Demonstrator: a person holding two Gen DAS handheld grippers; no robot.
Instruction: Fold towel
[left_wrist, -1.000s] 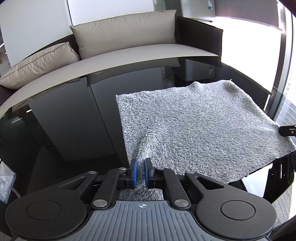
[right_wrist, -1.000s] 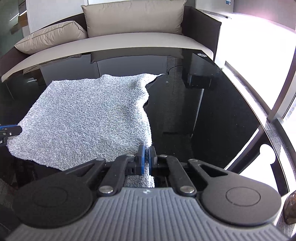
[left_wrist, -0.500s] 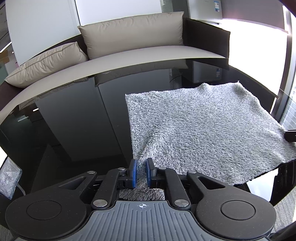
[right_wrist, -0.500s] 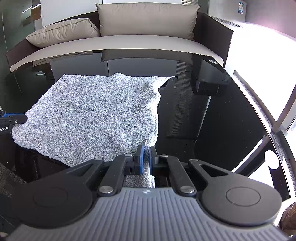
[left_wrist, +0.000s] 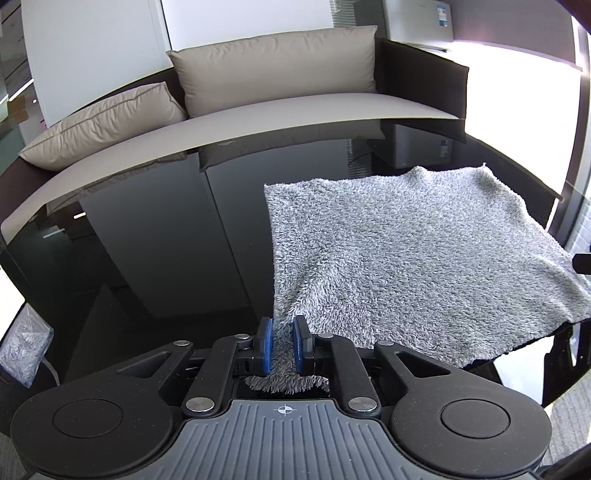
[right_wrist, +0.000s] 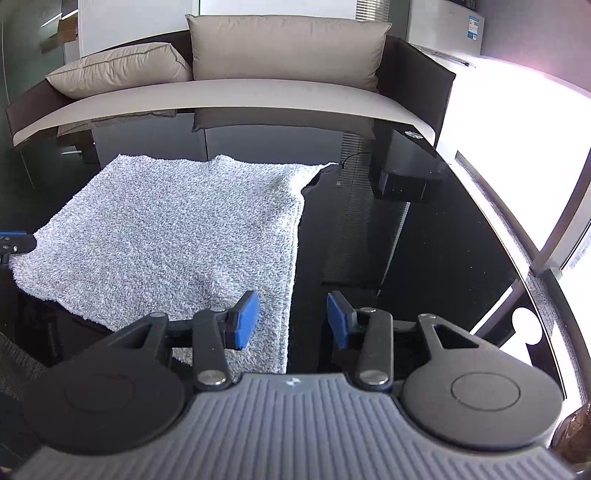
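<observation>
Towel, fluffy grey terry square (left_wrist: 413, 258), lay spread on glossy black table (left_wrist: 147, 258), near edge overhanging. Left gripper (left_wrist: 283, 345) jaws were opening, corner pile between them. Right gripper (right_wrist: 291, 319) jaws were opening, off the cloth edge: presumably releasing after flattening.

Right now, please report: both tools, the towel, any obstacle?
Left tool opening, fluffy grey towel corner between pads. Right tool opening, pads off the towel. Towel flat on black glass table. No obstacle.
</observation>
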